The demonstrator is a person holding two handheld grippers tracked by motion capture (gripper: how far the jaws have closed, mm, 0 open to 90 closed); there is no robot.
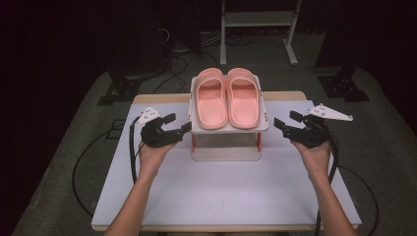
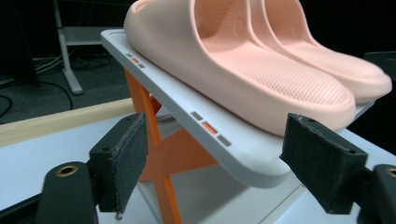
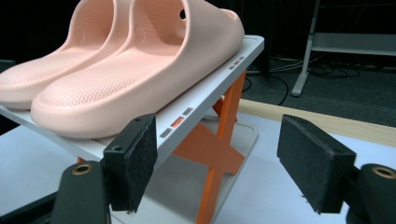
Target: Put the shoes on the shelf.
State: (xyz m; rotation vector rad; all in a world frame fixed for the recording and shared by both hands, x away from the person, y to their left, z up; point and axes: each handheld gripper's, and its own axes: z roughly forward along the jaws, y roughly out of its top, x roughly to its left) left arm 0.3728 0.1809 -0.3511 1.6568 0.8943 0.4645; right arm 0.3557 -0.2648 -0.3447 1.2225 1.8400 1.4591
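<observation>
White-topped table [image 1: 221, 196] with a pale wooden edge strip along its far side [image 1: 162, 98], standing on grey carpeted floor [image 1: 69, 162]. Directly on the tabletop, towards the far edge and centred, stands a small shoe rack [image 1: 228, 129]: a flat grey base plate [image 1: 226, 155] lying on the table, orange cross-braced uprights [image 2: 156, 140], and a light grey upper shelf [image 3: 205, 100] tilted towards the person. On this shelf lies a pair of pink slippers [image 1: 228, 98], side by side and touching, toes pointing away. The rest of the tabletop is plain white surface.
</observation>
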